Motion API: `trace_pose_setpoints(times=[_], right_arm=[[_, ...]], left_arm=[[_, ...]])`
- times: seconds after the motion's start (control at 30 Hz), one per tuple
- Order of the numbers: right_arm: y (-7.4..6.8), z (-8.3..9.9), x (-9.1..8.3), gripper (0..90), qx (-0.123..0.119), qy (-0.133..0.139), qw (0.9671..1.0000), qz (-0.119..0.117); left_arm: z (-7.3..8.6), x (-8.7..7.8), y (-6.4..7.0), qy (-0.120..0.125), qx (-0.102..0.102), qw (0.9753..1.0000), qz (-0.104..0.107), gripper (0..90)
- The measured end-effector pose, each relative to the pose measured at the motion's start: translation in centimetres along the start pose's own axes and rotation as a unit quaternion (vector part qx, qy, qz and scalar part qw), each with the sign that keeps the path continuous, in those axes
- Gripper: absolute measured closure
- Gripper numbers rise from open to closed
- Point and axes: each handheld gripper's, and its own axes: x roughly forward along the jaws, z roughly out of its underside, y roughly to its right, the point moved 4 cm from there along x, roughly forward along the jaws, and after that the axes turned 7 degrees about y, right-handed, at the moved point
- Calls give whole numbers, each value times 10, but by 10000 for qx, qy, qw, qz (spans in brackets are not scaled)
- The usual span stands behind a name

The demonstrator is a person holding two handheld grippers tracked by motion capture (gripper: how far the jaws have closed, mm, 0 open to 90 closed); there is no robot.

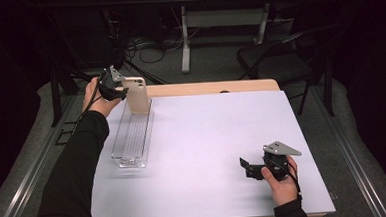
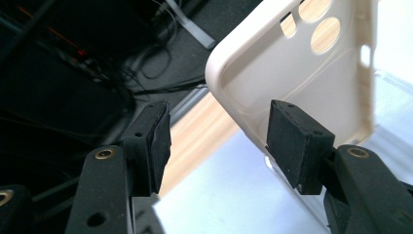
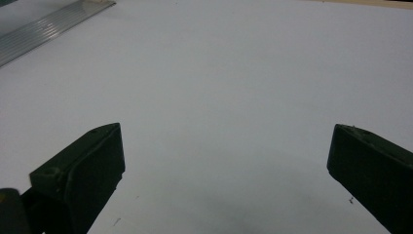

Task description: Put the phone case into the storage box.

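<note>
White table (image 1: 207, 138), left gripper (image 2: 219, 141) open beside phone case (image 2: 302, 78)

Phone case (image 1: 137, 95) standing upright at the far end of the ridged tray (image 1: 130, 142), just right of the left gripper (image 1: 121, 90); tray on the table (image 1: 207, 138), well left of and beyond the right gripper (image 1: 244, 168)

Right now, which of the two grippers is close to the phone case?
The left gripper, raised at the far left of the table. Its open jaws are beside the beige phone case standing in the clear rack. The right gripper rests apart, near the front.
</note>
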Motion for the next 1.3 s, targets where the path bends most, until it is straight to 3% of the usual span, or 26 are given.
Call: trace_pose_setpoints(times=[0.07,0.27,0.53,0.67,0.83,1.03,1.3], right_arm=[[0,0,0,0,-1,4,10000,-3],[0,0,0,0,-3,-2,10000,6],[0,0,0,0,10,11,10000,-6],[1,0,1,0,-18,27,10000,-11],[1,0,1,0,-41,9,10000,-14],[1,0,3,0,-49,-3,10000,-34],[-2,2,5,0,-132,-65,9999,-77]], left_arm=[[1,0,0,11,-247,9996,124,413],[1,-5,-2,20,-570,9980,282,413],[2,-10,-5,-5,-783,9961,399,369],[2,-11,-5,41,-996,9937,508,336],[1,-14,-4,-99,-1057,9927,571,304],[3,-19,-3,-186,-1228,9887,839,281],[1,-28,-3,-197,-1389,9850,1003,252]])
